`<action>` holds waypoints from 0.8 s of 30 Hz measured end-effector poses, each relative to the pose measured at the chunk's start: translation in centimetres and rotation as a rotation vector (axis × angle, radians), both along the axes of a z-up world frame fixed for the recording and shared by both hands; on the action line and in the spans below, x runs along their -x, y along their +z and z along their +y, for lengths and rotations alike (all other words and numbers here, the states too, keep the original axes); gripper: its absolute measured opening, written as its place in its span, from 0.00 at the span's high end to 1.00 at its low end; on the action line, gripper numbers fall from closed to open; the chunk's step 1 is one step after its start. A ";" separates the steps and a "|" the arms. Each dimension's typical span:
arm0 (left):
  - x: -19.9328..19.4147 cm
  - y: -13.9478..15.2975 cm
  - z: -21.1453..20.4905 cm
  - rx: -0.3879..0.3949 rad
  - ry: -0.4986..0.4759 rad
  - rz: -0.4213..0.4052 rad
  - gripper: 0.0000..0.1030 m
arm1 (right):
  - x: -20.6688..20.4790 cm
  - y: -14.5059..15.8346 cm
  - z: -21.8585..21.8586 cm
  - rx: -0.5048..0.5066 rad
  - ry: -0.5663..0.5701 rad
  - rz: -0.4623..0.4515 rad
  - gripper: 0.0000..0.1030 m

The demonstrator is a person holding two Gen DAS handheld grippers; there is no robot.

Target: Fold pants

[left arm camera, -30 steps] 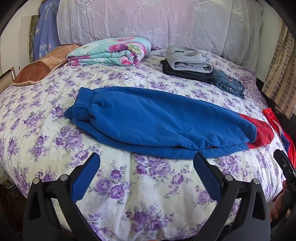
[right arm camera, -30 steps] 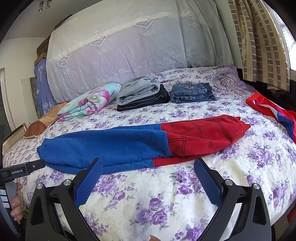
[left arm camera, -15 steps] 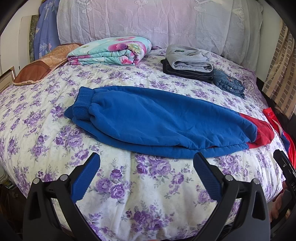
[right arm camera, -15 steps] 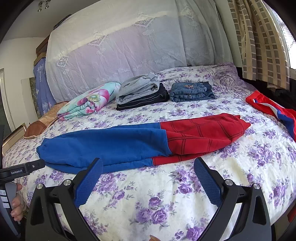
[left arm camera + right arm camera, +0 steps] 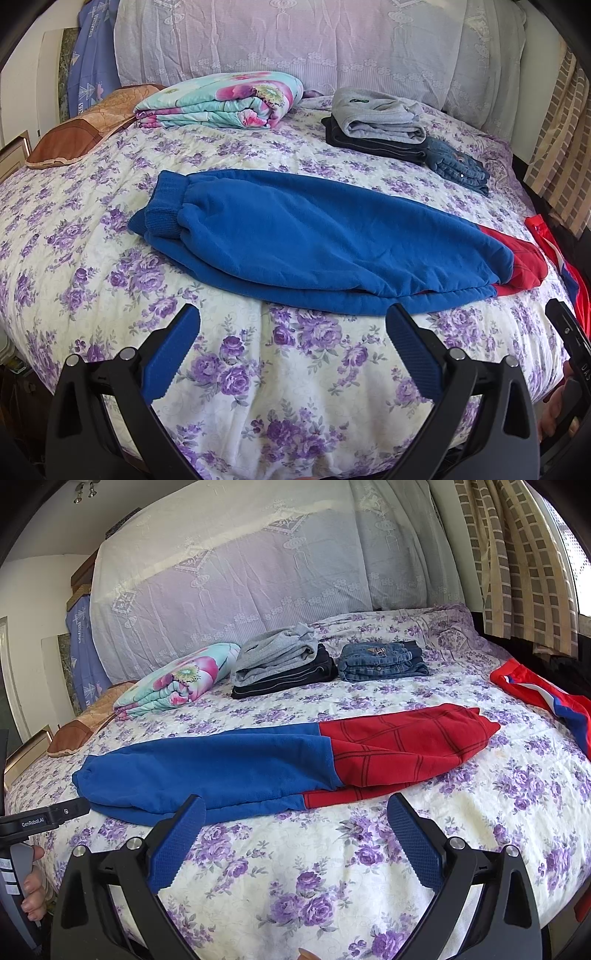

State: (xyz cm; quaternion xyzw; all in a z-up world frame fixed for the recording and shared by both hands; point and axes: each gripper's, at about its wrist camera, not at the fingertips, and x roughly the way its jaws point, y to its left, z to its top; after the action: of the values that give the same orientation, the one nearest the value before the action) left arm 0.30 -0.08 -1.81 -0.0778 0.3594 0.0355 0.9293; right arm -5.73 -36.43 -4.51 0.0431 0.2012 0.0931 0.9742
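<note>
Blue pants point(image 5: 314, 243) with red lower legs point(image 5: 402, 749) lie flat on the flowered bedspread, folded lengthwise, one leg on the other. The waistband is at the left in the left wrist view, the red leg ends at the right in the right wrist view. My left gripper point(image 5: 291, 343) is open and empty, above the bedspread just short of the pants' near edge. My right gripper point(image 5: 295, 830) is open and empty, near the blue-red seam at the near edge. Neither touches the pants.
At the back of the bed point(image 5: 498, 812) lie a folded flowered quilt point(image 5: 225, 99), a grey and black clothes stack point(image 5: 284, 664) and folded jeans point(image 5: 380, 662). A red and blue garment point(image 5: 546, 698) lies at the right edge. A brown cushion point(image 5: 85, 136) lies at the left.
Both grippers have stayed nearly still, drifting very slightly toward the pants. The pants have not moved.
</note>
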 end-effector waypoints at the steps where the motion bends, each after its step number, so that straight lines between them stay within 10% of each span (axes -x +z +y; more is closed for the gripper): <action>1: -0.1 0.1 0.0 0.000 0.000 0.001 0.04 | 0.0 -0.1 0.0 0.000 0.000 0.001 0.04; 24: 0.0 -0.4 -0.1 0.005 -0.004 0.017 0.04 | 0.1 -0.7 0.2 -0.005 -0.001 0.012 0.04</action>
State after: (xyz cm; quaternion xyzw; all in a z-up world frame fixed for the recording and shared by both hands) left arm 0.30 -0.14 -2.19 -0.0790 0.3677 0.0335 0.9260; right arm -5.83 -36.20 -5.16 0.0464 0.2068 0.0930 0.9728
